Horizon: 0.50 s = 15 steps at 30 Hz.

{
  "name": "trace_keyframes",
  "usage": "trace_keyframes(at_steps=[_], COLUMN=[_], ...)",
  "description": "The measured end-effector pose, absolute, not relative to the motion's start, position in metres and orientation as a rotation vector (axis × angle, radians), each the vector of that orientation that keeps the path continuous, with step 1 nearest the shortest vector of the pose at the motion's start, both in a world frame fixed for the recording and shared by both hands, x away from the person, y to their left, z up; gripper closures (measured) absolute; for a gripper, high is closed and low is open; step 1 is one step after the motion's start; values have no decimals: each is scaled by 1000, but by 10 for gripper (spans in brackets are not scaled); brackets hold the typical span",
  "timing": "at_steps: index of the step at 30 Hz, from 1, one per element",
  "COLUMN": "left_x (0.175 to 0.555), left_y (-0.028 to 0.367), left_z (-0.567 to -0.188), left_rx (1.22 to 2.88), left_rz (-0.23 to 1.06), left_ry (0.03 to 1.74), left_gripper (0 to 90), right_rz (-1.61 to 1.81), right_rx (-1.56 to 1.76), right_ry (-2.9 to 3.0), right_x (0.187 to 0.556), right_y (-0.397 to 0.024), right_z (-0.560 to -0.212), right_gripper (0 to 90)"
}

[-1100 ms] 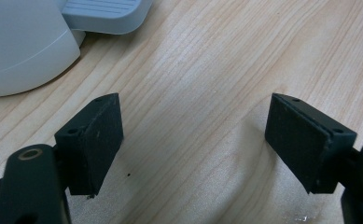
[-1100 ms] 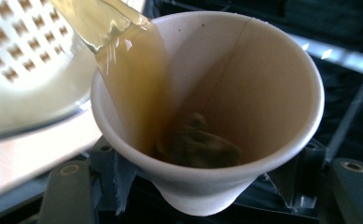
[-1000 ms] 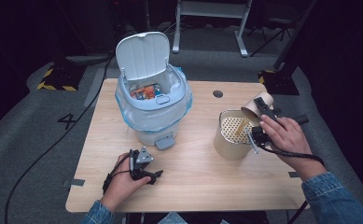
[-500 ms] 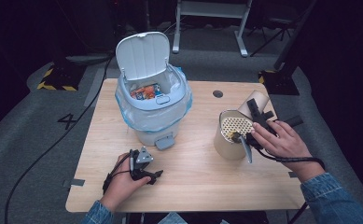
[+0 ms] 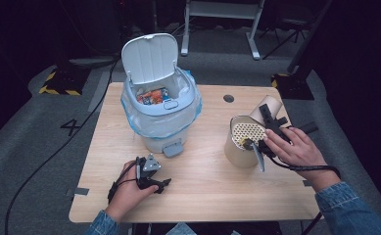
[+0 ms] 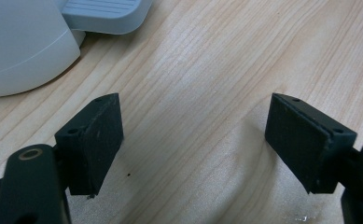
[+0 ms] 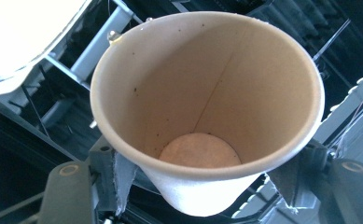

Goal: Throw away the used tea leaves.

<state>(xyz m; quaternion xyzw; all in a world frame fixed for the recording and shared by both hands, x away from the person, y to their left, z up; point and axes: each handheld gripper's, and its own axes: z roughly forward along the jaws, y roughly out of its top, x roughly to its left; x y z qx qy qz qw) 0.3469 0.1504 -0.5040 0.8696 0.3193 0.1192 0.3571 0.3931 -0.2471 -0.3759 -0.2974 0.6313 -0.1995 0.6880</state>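
My right gripper (image 5: 271,120) is shut on a brown paper cup (image 5: 268,104), held tilted just above a tan canister (image 5: 237,154) at the right of the table. The canister's top shows pale grainy contents (image 5: 248,132). In the right gripper view the cup (image 7: 207,93) sits between the jaws with its mouth toward the camera, empty apart from a few specks. My left gripper (image 5: 159,184) rests low on the wooden table (image 5: 202,196) near the front left. Its jaws stand wide open over bare wood, nothing between them (image 6: 193,135).
A pale blue pedal bin (image 5: 161,122) with a plastic liner stands mid-table, lid (image 5: 149,56) raised, colourful wrappers (image 5: 151,95) inside. Its pedal (image 5: 172,148) faces the front edge, with base (image 6: 20,46) and pedal (image 6: 104,14) just beyond my left jaws. A dark grommet (image 5: 228,98) sits behind the canister.
The right hand has turned and lifted the cup slightly above the canister, from mouth-down toward lying sideways. The left gripper has stayed put.
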Motion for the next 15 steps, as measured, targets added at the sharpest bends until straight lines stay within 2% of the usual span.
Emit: trace_keyframes(at_steps=[5,15], left_x=[347,347], left_y=[150,150], left_z=[-504,-504], left_rx=[2245,2245], left_rz=[308,308], left_ry=[824,824], left_gripper=[198,198], right_rz=[-373,276], right_rx=[-611,-80], right_ry=[1463,1922], right_x=[395,410], right_y=[-250,-270], right_z=[-370,-352], right_gripper=[323,313])
